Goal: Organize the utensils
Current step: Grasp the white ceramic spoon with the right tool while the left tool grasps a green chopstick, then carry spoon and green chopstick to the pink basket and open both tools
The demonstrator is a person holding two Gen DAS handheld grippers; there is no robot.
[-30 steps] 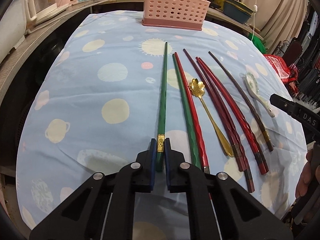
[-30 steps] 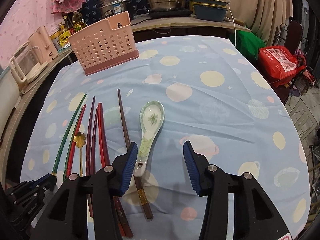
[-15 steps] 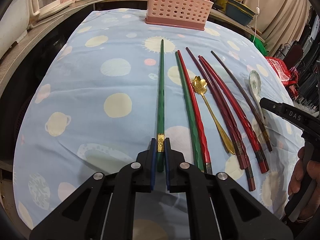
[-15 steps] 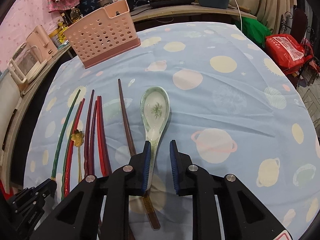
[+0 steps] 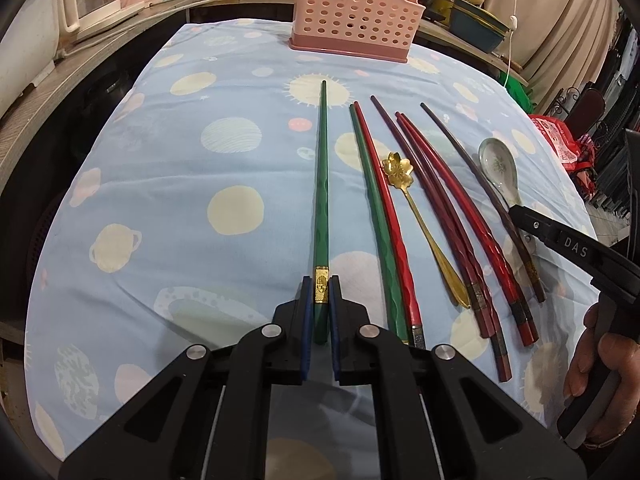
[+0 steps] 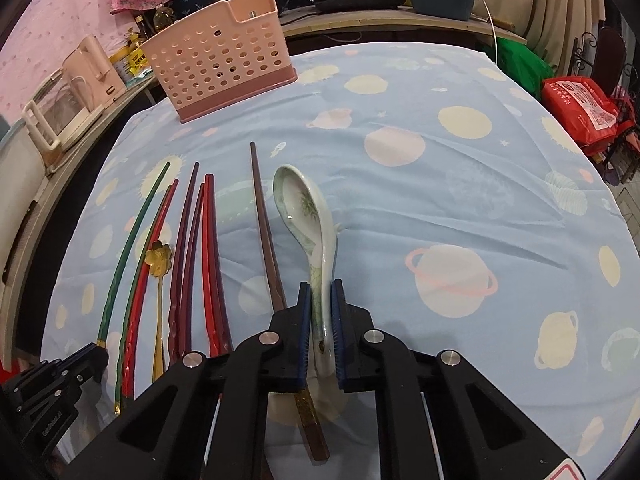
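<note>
Since a second ago the right gripper (image 6: pixel 321 312) has closed from a wide stance around empty cloth onto the ceramic spoon (image 6: pixel 308 216), and its blue pads now press on both sides of the spoon's handle. That spoon is pale with a green leaf print in its bowl; the bowl lies ahead of the fingers and tips slightly toward the left one. Just left of the fingers lies a brown chopstick (image 6: pixel 266 232), whose gold-banded end passes under the gripper.

The left gripper (image 5: pixel 321 300) has not moved and holds a green chopstick (image 5: pixel 322 184) near its gold band, fingers narrow on it, the shaft running straight ahead from the pads toward the pink perforated basket (image 5: pixel 354 12). Right of these fingers lie a green and red pair, a gold flower-bowled spoon (image 5: pixel 416 216), dark and bright red chopsticks, then the brown one.

Only the left wrist view shows the person's hand (image 5: pixel 600 364) on the right tool's grip. Only the right wrist view shows the pads meeting the spoon handle, and the basket's open top with its divider.
</note>
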